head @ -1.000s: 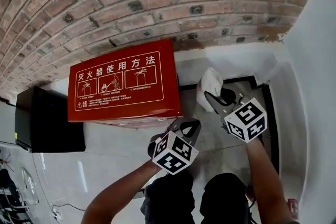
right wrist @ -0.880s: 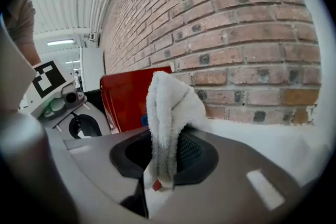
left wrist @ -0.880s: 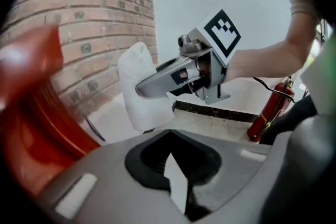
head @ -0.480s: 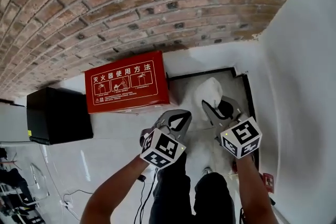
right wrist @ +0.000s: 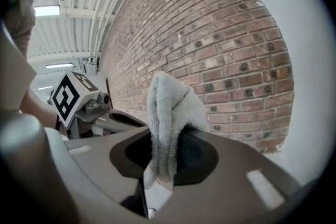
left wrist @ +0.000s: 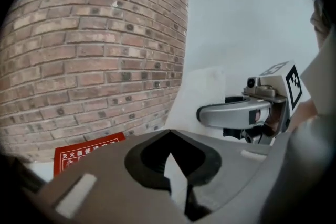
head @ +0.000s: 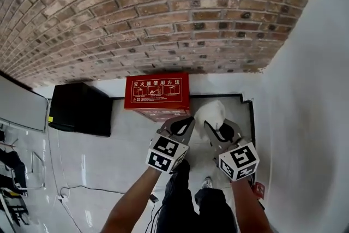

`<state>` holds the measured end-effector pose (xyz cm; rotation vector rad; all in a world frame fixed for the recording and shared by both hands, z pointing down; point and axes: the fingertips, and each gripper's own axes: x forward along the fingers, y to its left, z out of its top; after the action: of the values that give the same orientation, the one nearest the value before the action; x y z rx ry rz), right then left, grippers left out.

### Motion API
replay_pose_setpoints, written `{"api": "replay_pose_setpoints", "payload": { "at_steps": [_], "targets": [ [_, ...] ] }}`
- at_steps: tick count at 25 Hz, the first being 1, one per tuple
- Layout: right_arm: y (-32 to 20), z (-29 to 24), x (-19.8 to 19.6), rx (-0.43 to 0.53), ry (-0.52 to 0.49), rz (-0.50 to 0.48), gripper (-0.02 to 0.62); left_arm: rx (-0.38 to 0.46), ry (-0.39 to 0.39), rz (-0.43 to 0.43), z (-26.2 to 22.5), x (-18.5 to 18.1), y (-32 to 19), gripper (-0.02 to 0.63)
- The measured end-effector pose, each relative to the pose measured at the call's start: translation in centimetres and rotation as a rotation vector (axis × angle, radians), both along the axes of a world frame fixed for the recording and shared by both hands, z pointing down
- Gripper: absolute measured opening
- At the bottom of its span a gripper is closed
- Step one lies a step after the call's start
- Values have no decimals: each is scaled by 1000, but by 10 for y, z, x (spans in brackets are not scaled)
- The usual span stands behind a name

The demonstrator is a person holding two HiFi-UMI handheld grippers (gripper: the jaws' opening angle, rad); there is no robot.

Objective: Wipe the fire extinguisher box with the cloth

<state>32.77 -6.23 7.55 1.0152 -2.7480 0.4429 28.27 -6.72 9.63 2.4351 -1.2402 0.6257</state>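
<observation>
The red fire extinguisher box (head: 157, 91) stands on the floor against the brick wall, far below both grippers; a corner of it (left wrist: 89, 152) shows in the left gripper view. My right gripper (head: 214, 126) is shut on a white cloth (head: 211, 112), which sticks up in a bunch from between its jaws (right wrist: 168, 107). To its left my left gripper (head: 184, 119) is held at about the same height, its jaws closed together with nothing between them (left wrist: 169, 136). Both grippers hang in the air, apart from the box.
A black cabinet (head: 82, 109) stands on the floor left of the box. The brick wall (head: 163, 19) runs behind, and a white wall (head: 305, 117) closes the right side. Cables (head: 82, 191) lie on the floor at the left. My legs and shoes (head: 207, 183) are below.
Both grippers have risen well above the floor, so the box now looks smaller and farther below. The cloth has stayed in the right gripper.
</observation>
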Motion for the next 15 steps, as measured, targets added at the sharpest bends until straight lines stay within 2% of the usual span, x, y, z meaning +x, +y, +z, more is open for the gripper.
{"api": "replay_pose_setpoints", "payload": {
  "at_steps": [7,15],
  "targets": [
    [42,-83,-34,41,-8,-77,106,32,55,-123,-87,-39,49,0],
    [85,-162,-99,168,57,-165,104,86,108,-177,-162,-106,93,0]
  ]
}}
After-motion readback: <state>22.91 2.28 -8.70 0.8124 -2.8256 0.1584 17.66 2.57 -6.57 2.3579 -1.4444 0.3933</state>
